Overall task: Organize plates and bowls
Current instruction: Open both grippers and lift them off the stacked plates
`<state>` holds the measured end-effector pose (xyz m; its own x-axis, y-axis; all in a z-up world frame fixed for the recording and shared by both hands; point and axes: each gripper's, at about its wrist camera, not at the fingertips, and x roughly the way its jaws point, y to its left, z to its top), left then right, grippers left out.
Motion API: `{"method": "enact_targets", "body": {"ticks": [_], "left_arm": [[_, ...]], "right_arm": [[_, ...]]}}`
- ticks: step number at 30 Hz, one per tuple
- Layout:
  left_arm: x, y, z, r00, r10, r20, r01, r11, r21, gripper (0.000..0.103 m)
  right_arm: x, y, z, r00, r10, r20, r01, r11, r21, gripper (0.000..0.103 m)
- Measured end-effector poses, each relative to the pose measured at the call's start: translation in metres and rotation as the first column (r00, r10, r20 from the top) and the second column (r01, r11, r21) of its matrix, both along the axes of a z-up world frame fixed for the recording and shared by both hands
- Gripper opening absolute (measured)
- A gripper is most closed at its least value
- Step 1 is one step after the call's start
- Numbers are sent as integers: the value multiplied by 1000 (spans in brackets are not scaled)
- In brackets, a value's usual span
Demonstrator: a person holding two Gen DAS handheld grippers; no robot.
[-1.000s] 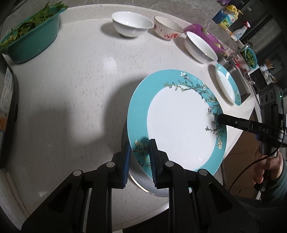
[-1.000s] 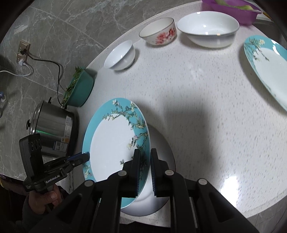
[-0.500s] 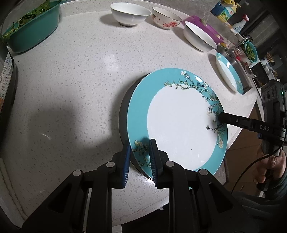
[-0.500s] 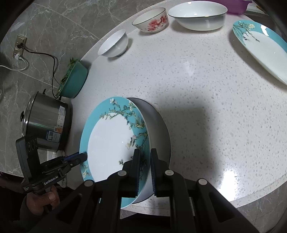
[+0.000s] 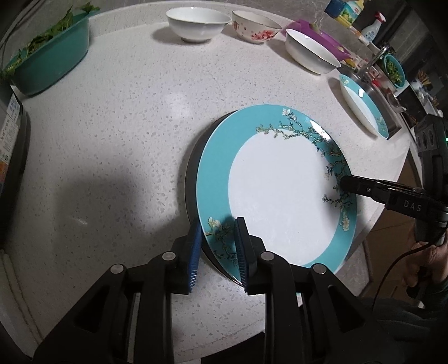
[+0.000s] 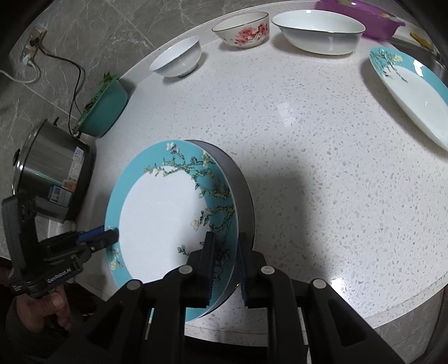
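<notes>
Left gripper [image 5: 217,246]: jaws opening; the near rim of the plate sits between the blue pads, with a gap visible beside the outer pad.
Right gripper [image 6: 225,260]: jaws opening; the opposite rim of the same plate sits between its pads; contact cannot be judged for certain.
Plate [image 5: 280,193]: turquoise rim with a blossom-branch pattern and a white centre; held slightly tilted above a dark round base [image 5: 193,179] near the counter's front edge, spanned by both grippers.
Counter [image 5: 126,126]: white speckled stone with a curved front edge.
Hand [image 5: 428,263]: grips the handle of the right gripper, at the right edge of the left wrist view.
Second plate [image 6: 411,89]: same pattern; lies well apart on the right side of the counter.
Steel pot [image 6: 53,173]: stands at the left edge of the counter.
Green tub [image 5: 47,56]: holds leafy greens, far left.
Bowls: a plain white bowl [image 5: 196,23], a bowl with red flowers [image 5: 254,26] and a wide white bowl [image 5: 310,51] stand in a row along the far edge.
</notes>
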<state>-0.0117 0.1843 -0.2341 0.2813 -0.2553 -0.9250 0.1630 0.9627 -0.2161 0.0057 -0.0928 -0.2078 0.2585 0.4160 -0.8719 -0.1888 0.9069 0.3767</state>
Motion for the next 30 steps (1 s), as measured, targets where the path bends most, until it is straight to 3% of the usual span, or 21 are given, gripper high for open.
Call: {"method": "enact_targets", "body": {"ticks": [5,7,10,17,19,23,24,27,30], "left_arm": [[0,-6,-1,999,-11,45,9,998,58,27],[0,-9,-3,998,-24,51,21,998,65,36],[-3,-13,-5,996,-47,72,39,994,100,38],[-4,-6,-4,995,-37,89,30,996,81,41],[-5,-6,0,994,-32,104,23,996,84,52],[0,-3,11,991,-9,131,0,997,72,55],[0,-2,14,990,-2,138,-7,998,68,60],[3,-3,31,985,18,172,-22,1000,22,72],[7,-12,52,981,22,192,-13,999,-52,81]], "right_arm": [[-3,11,2,999,26,40,-24,998,-59,19],[-5,19,3,997,48,62,-42,995,-92,21],[-9,26,5,993,73,90,-61,989,-134,23],[-14,33,7,983,106,150,-74,975,-209,27],[-16,36,6,979,120,164,-80,970,-232,28],[-19,40,7,972,143,185,-92,961,-261,30],[-20,41,7,970,152,190,-97,958,-271,32],[-23,39,12,967,146,209,-90,963,-255,62],[-25,27,25,966,120,230,-75,978,-193,68]]}}
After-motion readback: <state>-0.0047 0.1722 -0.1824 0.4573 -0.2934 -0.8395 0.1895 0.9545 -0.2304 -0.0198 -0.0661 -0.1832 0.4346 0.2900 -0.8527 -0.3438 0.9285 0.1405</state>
